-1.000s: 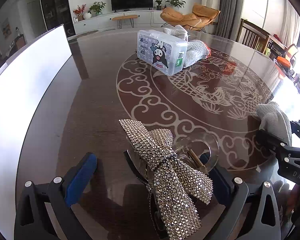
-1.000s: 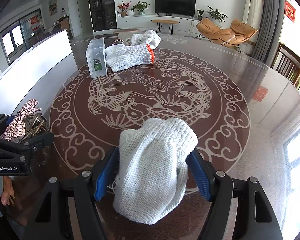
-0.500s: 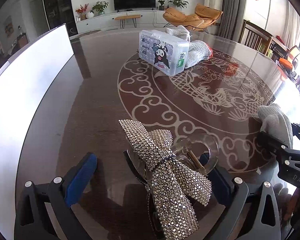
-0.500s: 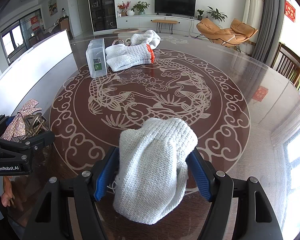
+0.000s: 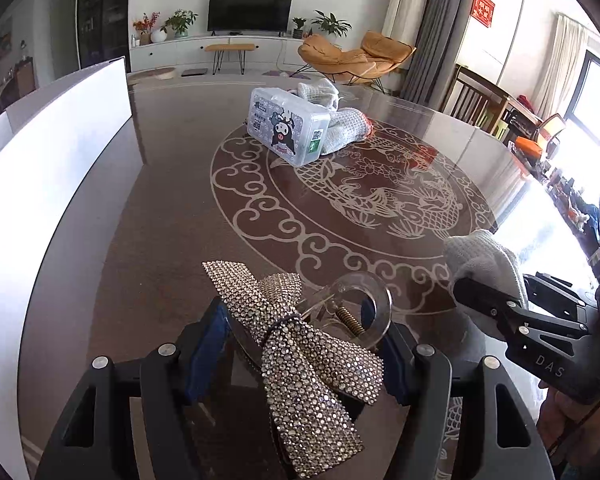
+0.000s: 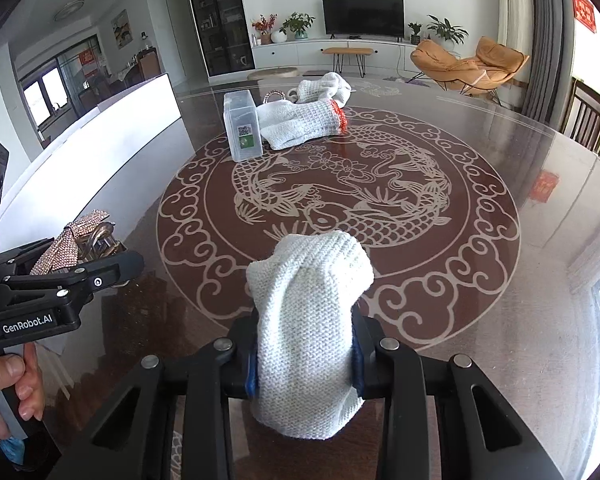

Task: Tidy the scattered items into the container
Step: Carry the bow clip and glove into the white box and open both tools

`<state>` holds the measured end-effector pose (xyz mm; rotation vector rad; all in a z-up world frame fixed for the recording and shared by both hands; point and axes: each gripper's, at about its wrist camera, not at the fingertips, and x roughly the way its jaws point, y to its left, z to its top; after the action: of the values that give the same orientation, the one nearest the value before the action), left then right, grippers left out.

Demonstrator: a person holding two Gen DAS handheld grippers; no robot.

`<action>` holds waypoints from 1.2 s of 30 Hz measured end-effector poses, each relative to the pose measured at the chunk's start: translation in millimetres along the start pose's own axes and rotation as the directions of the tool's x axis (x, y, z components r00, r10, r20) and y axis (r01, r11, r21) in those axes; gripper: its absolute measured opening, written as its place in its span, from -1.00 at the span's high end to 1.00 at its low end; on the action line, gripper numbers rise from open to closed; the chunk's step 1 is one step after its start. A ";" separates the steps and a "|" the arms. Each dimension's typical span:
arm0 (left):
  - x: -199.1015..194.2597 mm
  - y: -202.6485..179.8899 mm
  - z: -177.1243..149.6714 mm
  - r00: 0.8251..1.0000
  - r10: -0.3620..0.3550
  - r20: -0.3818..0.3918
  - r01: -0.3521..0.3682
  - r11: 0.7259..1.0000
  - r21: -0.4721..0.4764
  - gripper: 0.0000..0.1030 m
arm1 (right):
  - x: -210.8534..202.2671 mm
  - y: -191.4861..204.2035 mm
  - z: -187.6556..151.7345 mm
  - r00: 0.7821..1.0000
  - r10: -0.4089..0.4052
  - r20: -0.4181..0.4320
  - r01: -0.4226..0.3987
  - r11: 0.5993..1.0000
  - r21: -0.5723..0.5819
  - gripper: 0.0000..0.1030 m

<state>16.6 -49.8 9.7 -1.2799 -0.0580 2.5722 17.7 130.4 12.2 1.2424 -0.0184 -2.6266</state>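
Note:
A rhinestone bow hair clip [image 5: 300,360] with a clear ring handle sits between the blue pads of my left gripper [image 5: 296,320]. The jaws are closing and the pads touch both its sides. A white knit glove [image 6: 308,312] is squeezed between the closing jaws of my right gripper [image 6: 304,328], its tip sticking up past the fingertips. In the right wrist view the left gripper [image 6: 112,268] holds the clip [image 6: 66,240] at the far left. The left wrist view shows the glove [image 5: 480,264] at the right. A tall white container wall [image 5: 40,184] stands along the table's left side.
On the round glass-topped table [image 5: 160,220], a clear plastic box [image 5: 286,130] with a cartoon print stands at the back. Beside it lie a red-cuffed glove [image 6: 300,124], another white glove [image 6: 324,86] and a bead bracelet [image 6: 274,96]. Wooden chairs [image 6: 592,124] stand at the right.
Both grippers have closed from wide open onto their items: the left on the bow clip, the right on the glove. Both have moved slightly forward, and the left has risen a little.

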 end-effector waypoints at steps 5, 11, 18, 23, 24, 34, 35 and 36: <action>-29.6 10.5 -22.5 0.998 -0.056 -0.027 0.053 0.994 -0.099 -0.29 | -5.9 26.8 -13.7 0.991 0.121 -0.059 -0.120 0.992 0.028 0.35; -125.5 76.6 19.3 0.992 0.012 0.124 0.010 0.985 -0.172 -0.30 | -19.3 93.3 40.6 0.971 0.237 -0.036 -0.239 0.966 -0.099 0.35; -177.7 221.0 97.7 0.932 0.318 0.173 -0.271 0.930 -0.247 -0.30 | -15.6 242.2 171.3 0.906 0.422 0.013 -0.393 0.855 -0.338 0.34; -137.6 300.9 128.9 0.900 0.423 0.106 -0.379 0.879 -0.290 -0.29 | 53.0 337.2 243.5 0.911 0.410 -0.044 -0.389 0.821 -0.418 0.34; -126.9 312.8 132.3 0.898 0.430 0.091 -0.387 0.873 -0.298 -0.29 | 71.0 350.5 252.2 0.921 0.386 -0.055 -0.371 0.824 -0.428 0.34; -16.4 400.3 135.7 0.926 0.325 -0.192 -0.377 0.808 -0.453 -0.33 | 219.8 384.5 286.3 0.924 0.207 -0.322 -0.302 0.910 -0.284 -0.21; -10.6 406.0 132.3 0.929 0.301 -0.214 -0.368 0.794 -0.483 -0.40 | 227.3 383.1 288.9 0.918 0.205 -0.339 -0.301 0.918 -0.258 -0.21; -7.0 409.6 128.7 0.931 0.286 -0.228 -0.364 0.784 -0.503 -0.45 | 232.6 382.7 291.9 0.915 0.207 -0.347 -0.300 0.924 -0.237 -0.21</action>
<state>-170.6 -435.6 30.8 -1.8039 -0.6330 2.8615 -268.8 -318.0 64.4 1.4281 0.2305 -2.0944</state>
